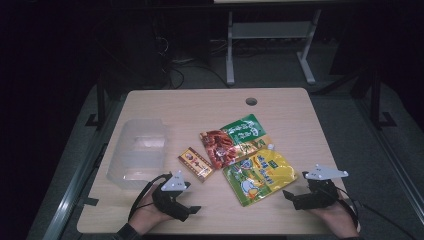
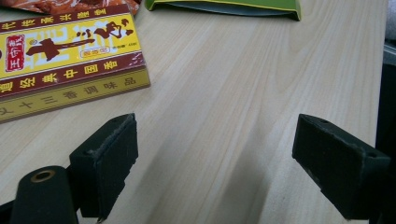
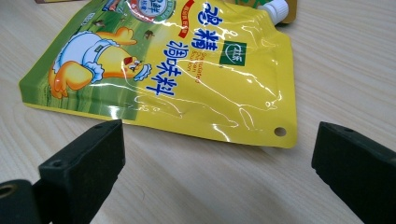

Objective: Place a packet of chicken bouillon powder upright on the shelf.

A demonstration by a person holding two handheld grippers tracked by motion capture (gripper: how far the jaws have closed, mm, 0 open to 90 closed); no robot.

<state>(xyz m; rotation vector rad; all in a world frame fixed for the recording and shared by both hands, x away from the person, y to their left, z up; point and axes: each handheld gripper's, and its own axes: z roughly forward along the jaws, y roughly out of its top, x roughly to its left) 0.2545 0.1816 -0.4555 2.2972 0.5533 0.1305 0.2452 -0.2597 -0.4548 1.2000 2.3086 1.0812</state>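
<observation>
Right gripper view: pouch [image 3: 187,70] beyond tongs [image 3: 212,163]

- The table [image 1: 210,107] has a pale wood top, with a round hole [image 1: 251,101] near its far edge.
- A yellow pouch [image 1: 257,175] printed with a cartoon chick lies flat near the middle; take it as the landmark.
- Just beyond the pouch lie a red packet [image 1: 218,147] and a green packet [image 1: 245,131], overlapping.
- Left of the pouch lies a small red-and-yellow box [image 1: 196,163].
- Farther left of the pouch stands a clear plastic tub [image 1: 137,152].
</observation>
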